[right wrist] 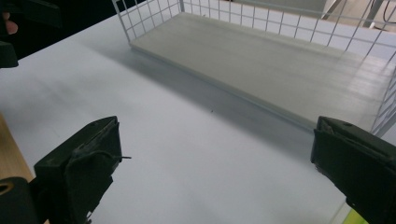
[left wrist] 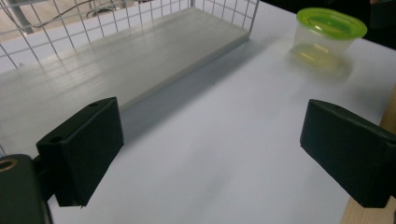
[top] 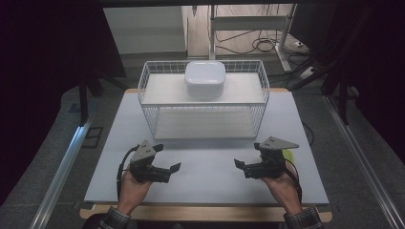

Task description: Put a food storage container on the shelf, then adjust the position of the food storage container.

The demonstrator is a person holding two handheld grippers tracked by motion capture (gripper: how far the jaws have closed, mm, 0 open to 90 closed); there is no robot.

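A person holds two black two-jaw grippers above a pale grey rectangular table top (top: 205, 167), one in each hand. In the high view the left gripper (top: 173, 168) is over the near left part of the table and points toward the middle, and the right gripper (top: 239, 164) is over the near right part and points back toward it, so the two face each other with a bare stretch of table between them. Both tools are released: in the left gripper view and in the right gripper view the jaws stand wide apart and nothing is between them. A small round container of clear plastic with a lime-green lid (left wrist: 329, 39) stands upright on the table near the right gripper; in the high view I can see just a green edge of it (top: 288, 155) behind that gripper, and I cannot tell if they touch. At the far side of the table stands a white wire rack with two shelves (top: 148, 86), its open front toward the person. The lower shelf is a pale board (right wrist: 261, 60). On the upper shelf, near the middle, rests a white rounded-square box with a lid (top: 205, 78), well apart from both grippers.
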